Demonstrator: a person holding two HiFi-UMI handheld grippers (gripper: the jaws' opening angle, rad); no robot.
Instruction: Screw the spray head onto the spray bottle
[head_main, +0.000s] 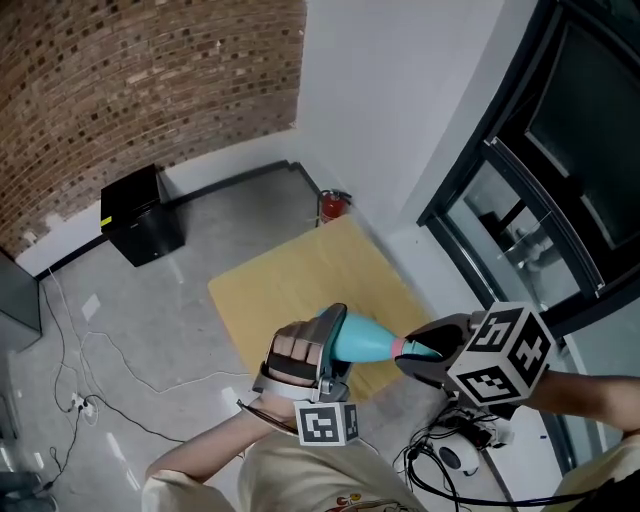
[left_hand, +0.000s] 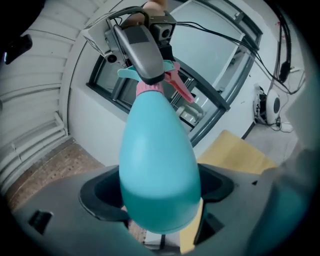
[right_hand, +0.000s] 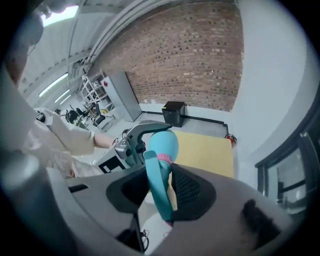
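Here the left gripper (left_hand: 160, 202) clamps the bottle (left_hand: 159, 160) by its belly to steady it in mid-air, while the right gripper (right_hand: 161, 192) pinches the head (right_hand: 156, 182) at its neck, seemingly for twisting, both above the table (head_main: 300, 280).

The spray bottle (left_hand: 159, 165) is smooth teal plastic with a soft sheen, and the spray head (right_hand: 155, 180) is similar plastic, teal and pink. The right gripper (right_hand: 159, 192) is matt grey plastic with a ribbed black pad (right_hand: 186, 189). The table (head_main: 300, 275) is pale, smooth wood. The far-left brick wall (head_main: 130, 80) is rough, and the grey floor (head_main: 130, 330) is glossy.
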